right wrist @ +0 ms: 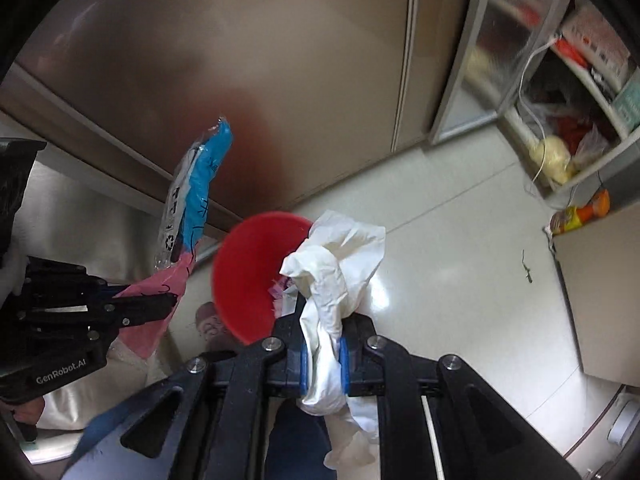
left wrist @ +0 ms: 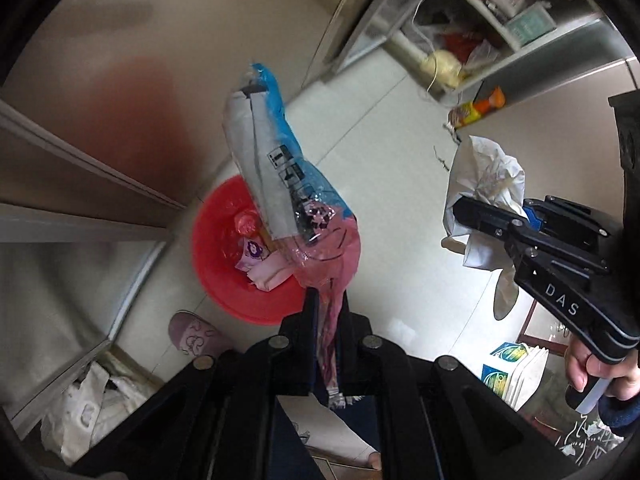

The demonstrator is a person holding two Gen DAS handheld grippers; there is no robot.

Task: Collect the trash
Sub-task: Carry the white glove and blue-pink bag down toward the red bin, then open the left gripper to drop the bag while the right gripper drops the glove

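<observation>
My left gripper (left wrist: 326, 300) is shut on a blue, white and pink plastic wrapper (left wrist: 276, 168) that sticks up above a red bin (left wrist: 216, 256) on the floor. The bin holds pink and white scraps (left wrist: 256, 256). My right gripper (right wrist: 322, 320) is shut on a crumpled white plastic bag (right wrist: 336, 264), held just right of the red bin (right wrist: 244, 276). The right gripper also shows in the left wrist view (left wrist: 464, 212) with the white bag (left wrist: 484, 176). The left gripper shows in the right wrist view (right wrist: 170, 304) with the wrapper (right wrist: 196, 192).
Steel cabinet doors (right wrist: 240, 80) stand behind the bin. An open shelf unit (left wrist: 480, 32) with clutter is at the far right, with an orange bottle (right wrist: 580, 212) on the floor. A pink slipper (left wrist: 192, 332) lies near the bin. White packs (left wrist: 516, 368) sit at lower right.
</observation>
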